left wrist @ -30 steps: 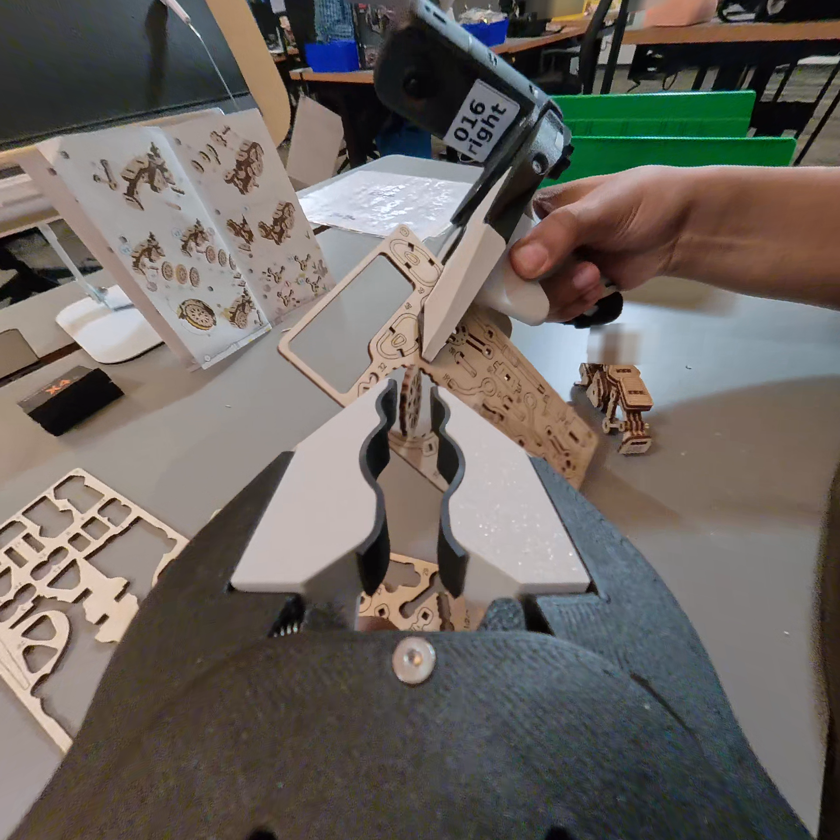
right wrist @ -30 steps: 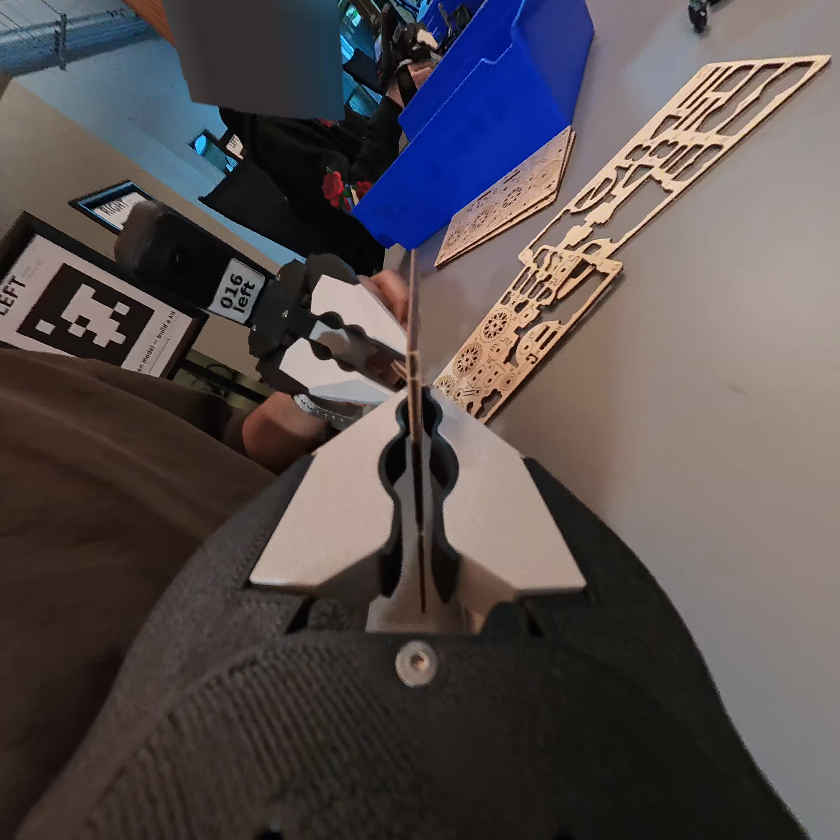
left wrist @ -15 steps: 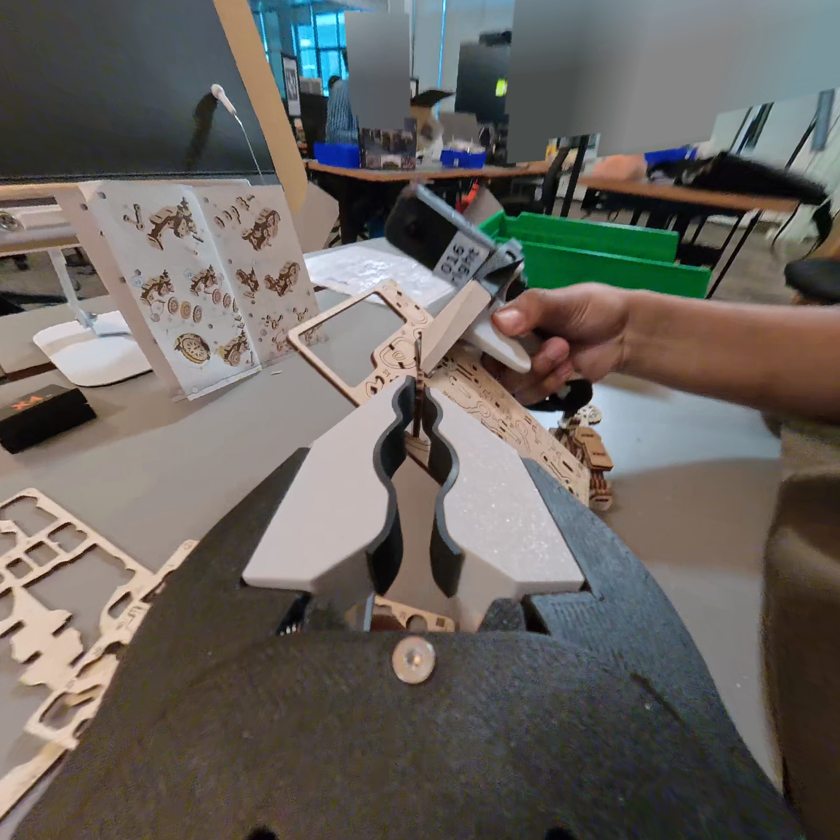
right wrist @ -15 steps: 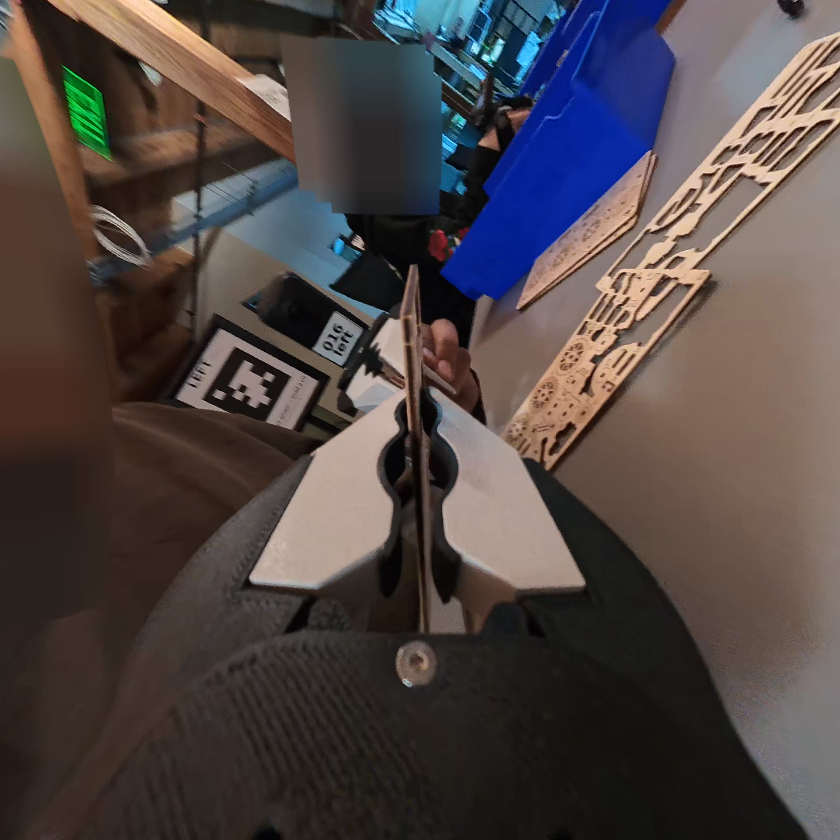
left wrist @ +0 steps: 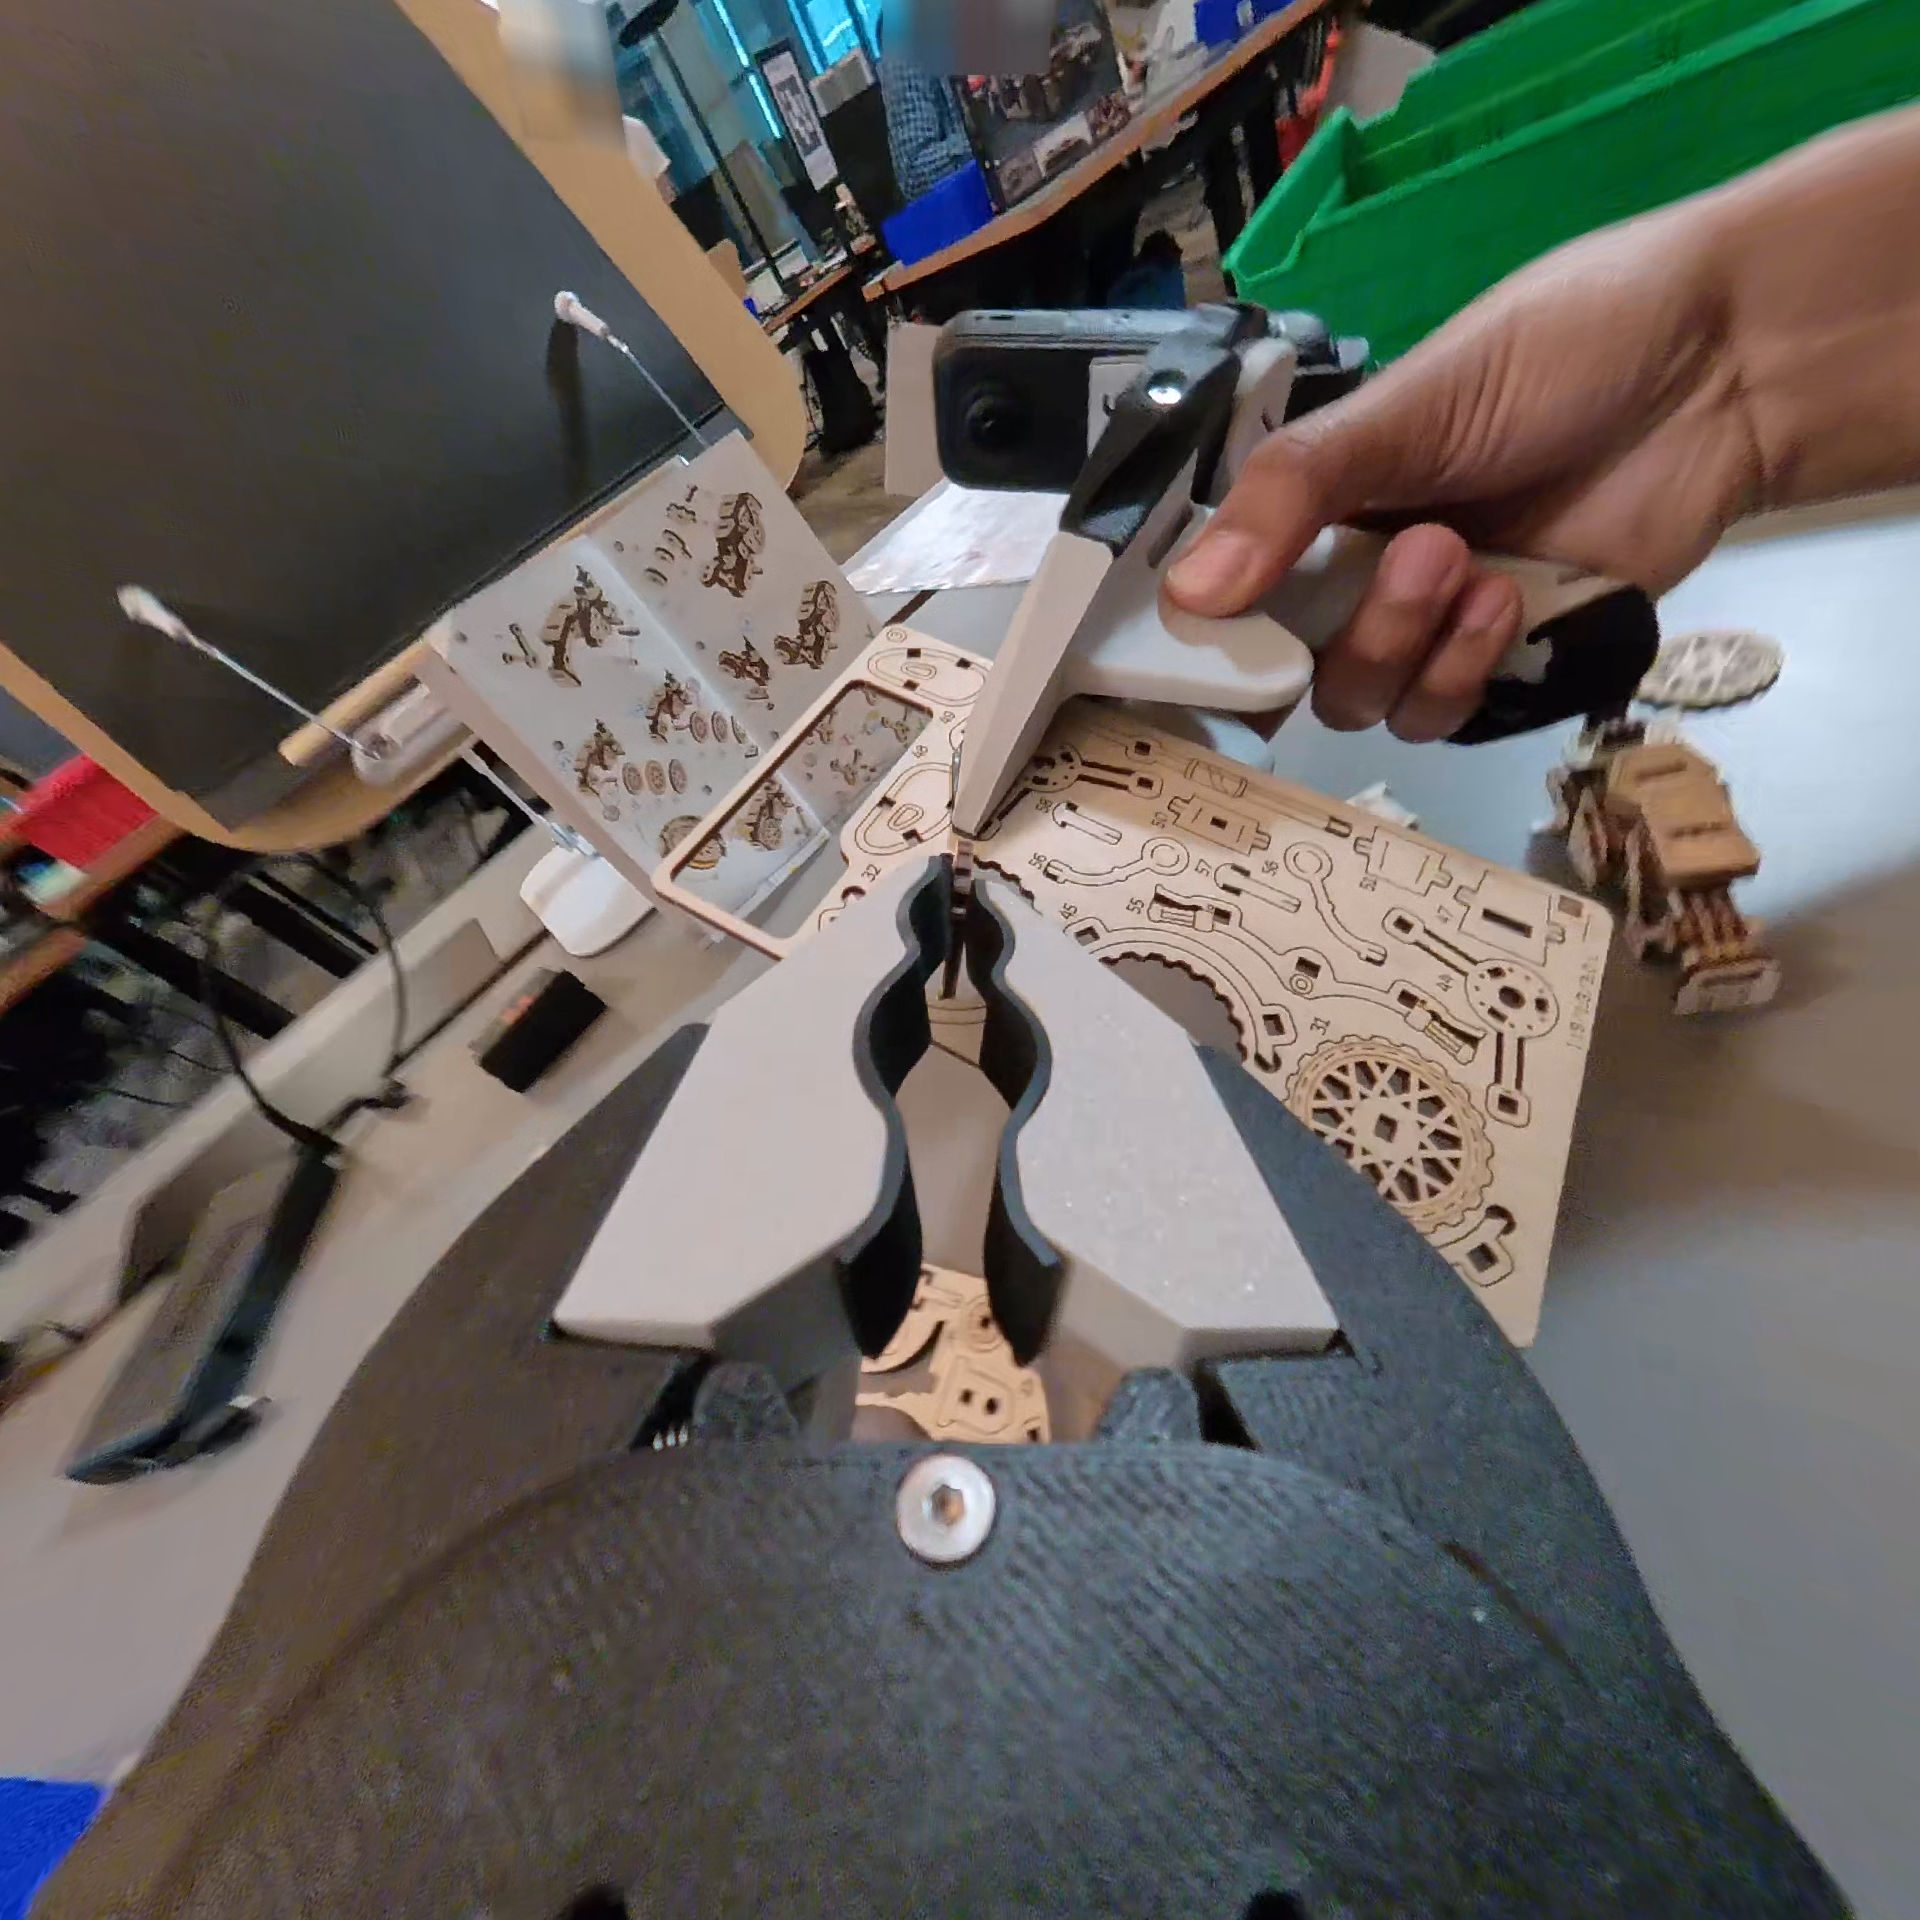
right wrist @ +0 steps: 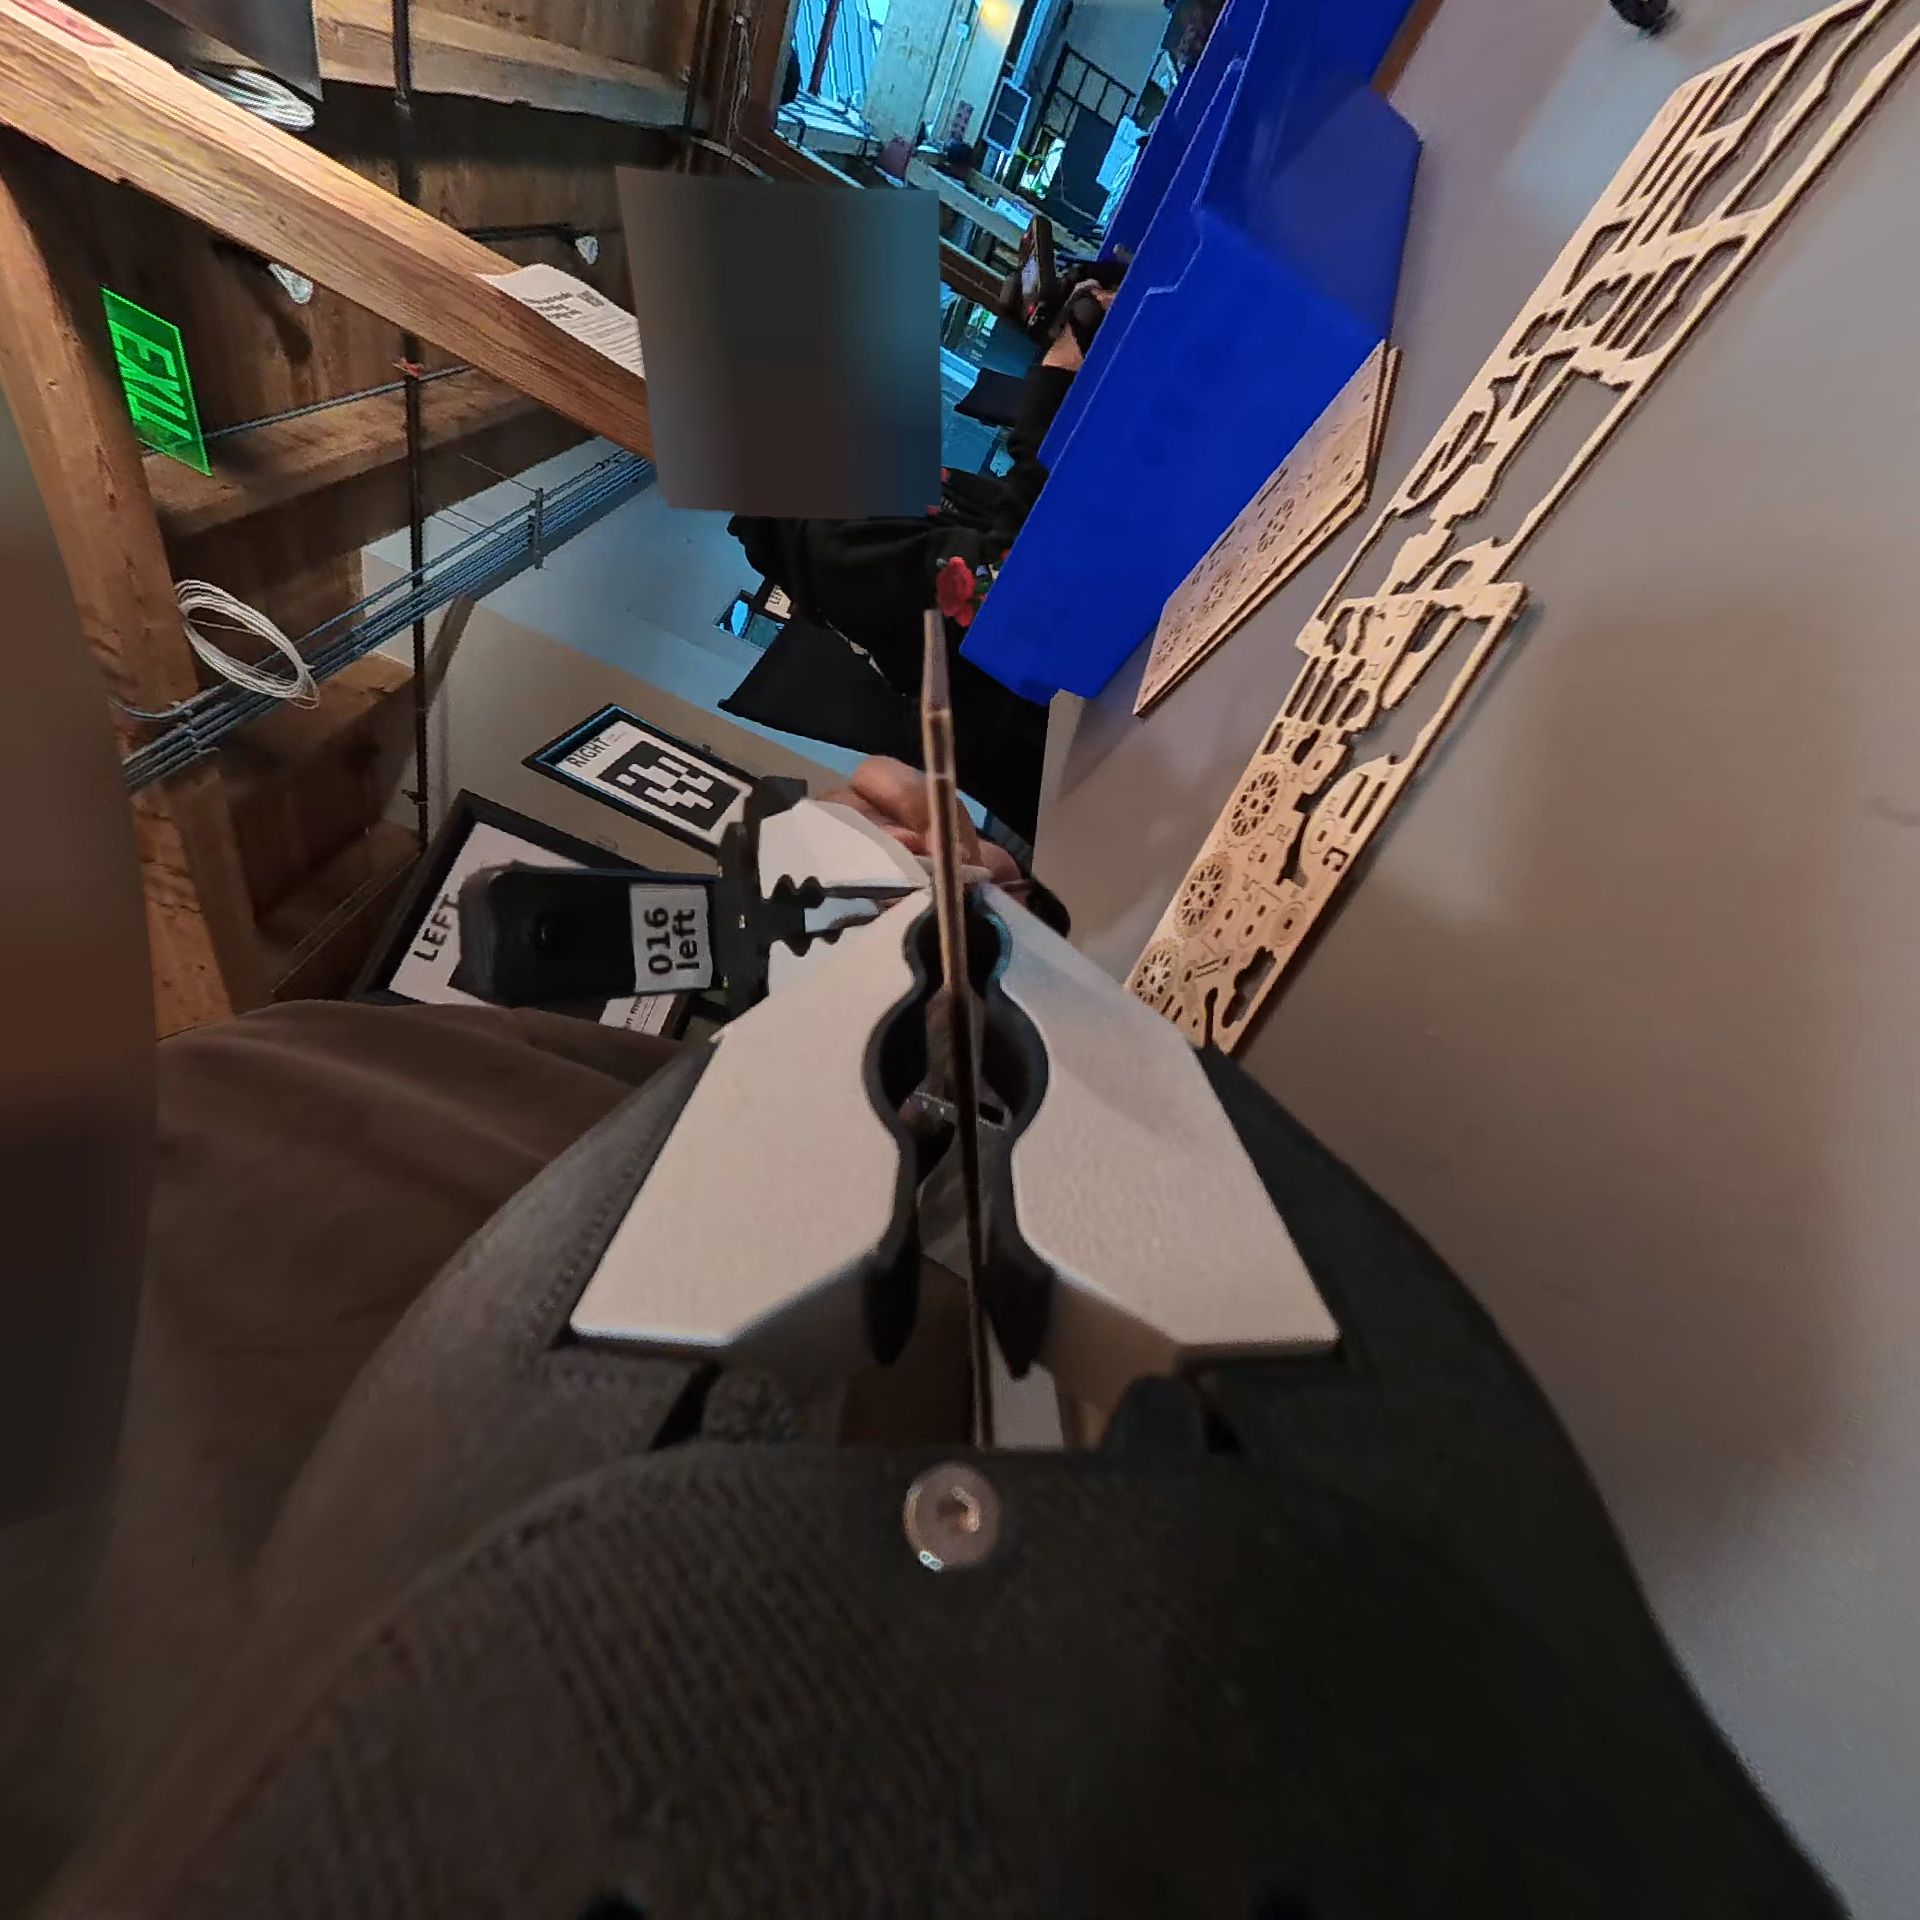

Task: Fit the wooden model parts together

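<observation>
My right gripper (right wrist: 951,925) is shut on the edge of a laser-cut wooden parts sheet (left wrist: 1299,935) and holds it tilted above the grey table. In the right wrist view the sheet (right wrist: 938,748) shows edge-on between the fingers. My left gripper (left wrist: 956,883) is shut on a small thin wooden part (left wrist: 962,868), seen edge-on at its tips. That part sits right against the sheet, just below the right gripper's tips (left wrist: 971,821). The left gripper also shows in the right wrist view (right wrist: 883,899), close beside the sheet.
A partly built wooden model (left wrist: 1662,862) stands on the table to the right. An instruction stand (left wrist: 665,665) and a dark monitor (left wrist: 260,312) are at the back left. Emptied wooden frames (right wrist: 1455,520), another sheet (right wrist: 1268,540) and a blue bin (right wrist: 1195,416) lie beyond. The tips of both grippers are at nearly the same place. The dark monitor (left wrist: 260,312) is about equally far from each gripper, around 35 cm.
Both grippers have risen and turned with the sheet, whose face now tilts more toward the left camera. Both grips have held.
</observation>
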A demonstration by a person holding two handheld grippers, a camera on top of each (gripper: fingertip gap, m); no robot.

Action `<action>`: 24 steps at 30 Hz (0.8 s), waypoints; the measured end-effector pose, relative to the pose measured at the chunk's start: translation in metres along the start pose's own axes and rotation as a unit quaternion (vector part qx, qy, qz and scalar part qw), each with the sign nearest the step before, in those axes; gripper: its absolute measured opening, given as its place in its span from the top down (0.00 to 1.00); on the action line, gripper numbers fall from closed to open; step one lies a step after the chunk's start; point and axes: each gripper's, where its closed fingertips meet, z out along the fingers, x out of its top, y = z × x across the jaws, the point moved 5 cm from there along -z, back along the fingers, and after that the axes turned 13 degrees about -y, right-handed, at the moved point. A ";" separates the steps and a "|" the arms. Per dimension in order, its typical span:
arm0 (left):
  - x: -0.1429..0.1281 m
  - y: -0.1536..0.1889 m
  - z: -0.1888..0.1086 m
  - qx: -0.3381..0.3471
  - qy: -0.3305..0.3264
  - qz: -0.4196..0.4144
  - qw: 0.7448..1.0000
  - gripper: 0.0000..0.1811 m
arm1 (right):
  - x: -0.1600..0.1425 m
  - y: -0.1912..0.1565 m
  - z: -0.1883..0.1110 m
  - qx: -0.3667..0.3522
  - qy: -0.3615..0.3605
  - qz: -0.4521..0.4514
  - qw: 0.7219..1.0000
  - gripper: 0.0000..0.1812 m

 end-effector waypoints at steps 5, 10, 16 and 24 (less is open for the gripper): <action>0.008 -0.015 -0.002 -0.113 0.083 -0.240 0.961 0.99 | 0.009 -0.015 -0.002 0.000 0.029 -0.032 0.999 1.00; 0.005 -0.017 0.004 -0.146 0.077 -0.315 0.935 0.99 | 0.012 -0.018 -0.005 -0.059 0.022 -0.060 0.996 1.00; 0.007 -0.007 0.001 0.074 -0.020 0.009 0.997 0.98 | 0.011 -0.017 0.002 -0.083 0.044 -0.044 0.995 1.00; 0.023 -0.017 -0.008 0.000 0.085 -0.170 0.982 0.99 | 0.014 -0.026 0.002 0.043 0.085 -0.002 0.995 1.00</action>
